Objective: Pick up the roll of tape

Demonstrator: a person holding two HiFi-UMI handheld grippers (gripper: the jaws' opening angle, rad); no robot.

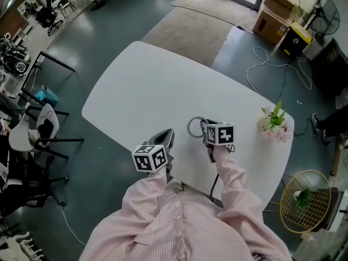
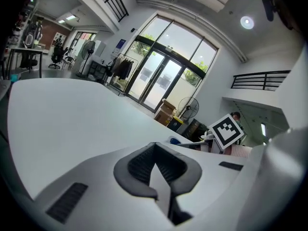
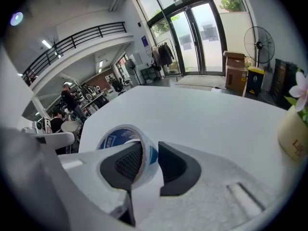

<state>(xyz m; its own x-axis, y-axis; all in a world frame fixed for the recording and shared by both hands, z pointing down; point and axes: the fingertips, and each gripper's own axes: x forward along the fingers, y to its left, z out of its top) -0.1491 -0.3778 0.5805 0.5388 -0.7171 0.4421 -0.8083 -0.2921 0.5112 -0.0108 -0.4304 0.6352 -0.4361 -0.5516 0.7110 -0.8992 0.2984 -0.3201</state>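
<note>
We see right claw (image 3: 150, 163) clamped on near wall of roll of tape (image 3: 114, 138), one pad inside ring; ring juts ahead of claw over white desk (image 1: 163, 86). Left claw (image 2: 156, 170) closed, empty, alongside.

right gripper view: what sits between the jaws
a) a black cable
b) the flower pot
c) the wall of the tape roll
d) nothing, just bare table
c: the right gripper has the wall of the roll of tape pinched between its pads, one pad inside the ring and the other outside it.
</note>
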